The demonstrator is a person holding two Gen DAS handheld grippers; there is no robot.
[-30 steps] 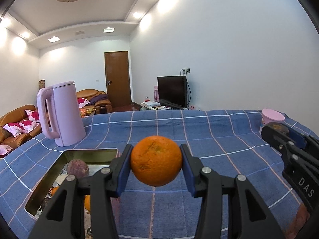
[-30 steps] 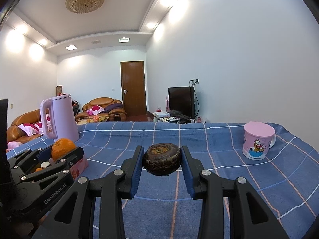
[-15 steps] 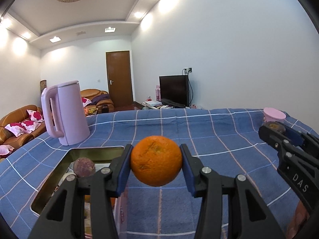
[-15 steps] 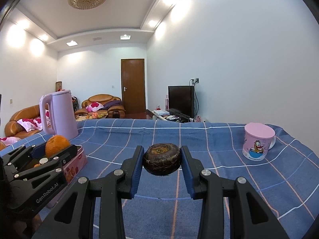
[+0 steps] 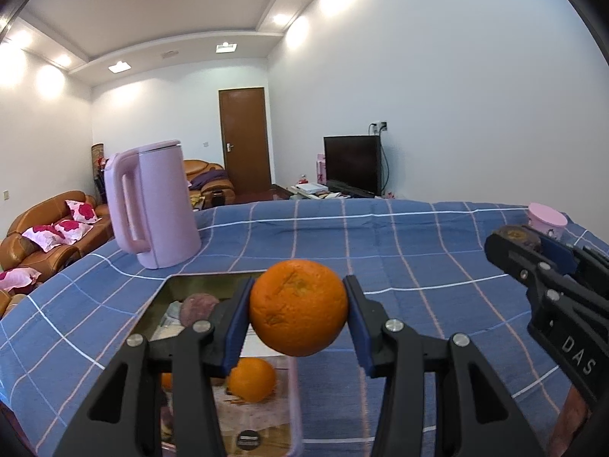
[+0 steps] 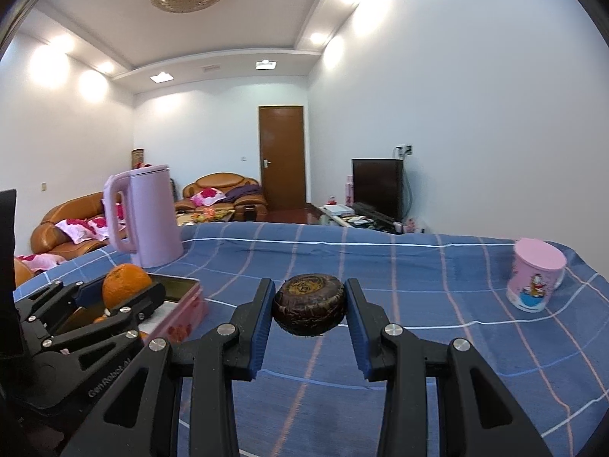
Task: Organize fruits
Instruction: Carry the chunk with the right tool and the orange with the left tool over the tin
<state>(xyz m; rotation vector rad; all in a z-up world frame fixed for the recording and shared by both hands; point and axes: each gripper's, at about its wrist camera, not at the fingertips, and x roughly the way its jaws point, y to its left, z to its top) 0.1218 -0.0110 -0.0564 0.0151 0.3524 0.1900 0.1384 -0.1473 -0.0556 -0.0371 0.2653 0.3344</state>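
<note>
My left gripper (image 5: 298, 310) is shut on an orange (image 5: 298, 307) and holds it in the air above the near right part of a pink-sided metal tin (image 5: 293, 400). Inside the tin lie another orange (image 5: 253, 381) and a purplish round fruit (image 5: 198, 304). My right gripper (image 6: 309, 304) is shut on a dark brown, flattened round fruit (image 6: 309, 303), held above the blue checked cloth (image 6: 380, 266), to the right of the tin (image 6: 182, 314). In the right wrist view the left gripper (image 6: 125, 293) with its orange (image 6: 123, 287) hangs over the tin.
A pink electric kettle (image 5: 152, 205) stands behind the tin at the back left. A pink cartoon mug (image 6: 536, 280) stands at the far right of the cloth. Sofas, a door and a television lie beyond the table's far edge.
Both grippers have slid left across the table with their fruit. The tin has come under the left gripper, showing a second orange inside; kettle and mug sit further right in the views.
</note>
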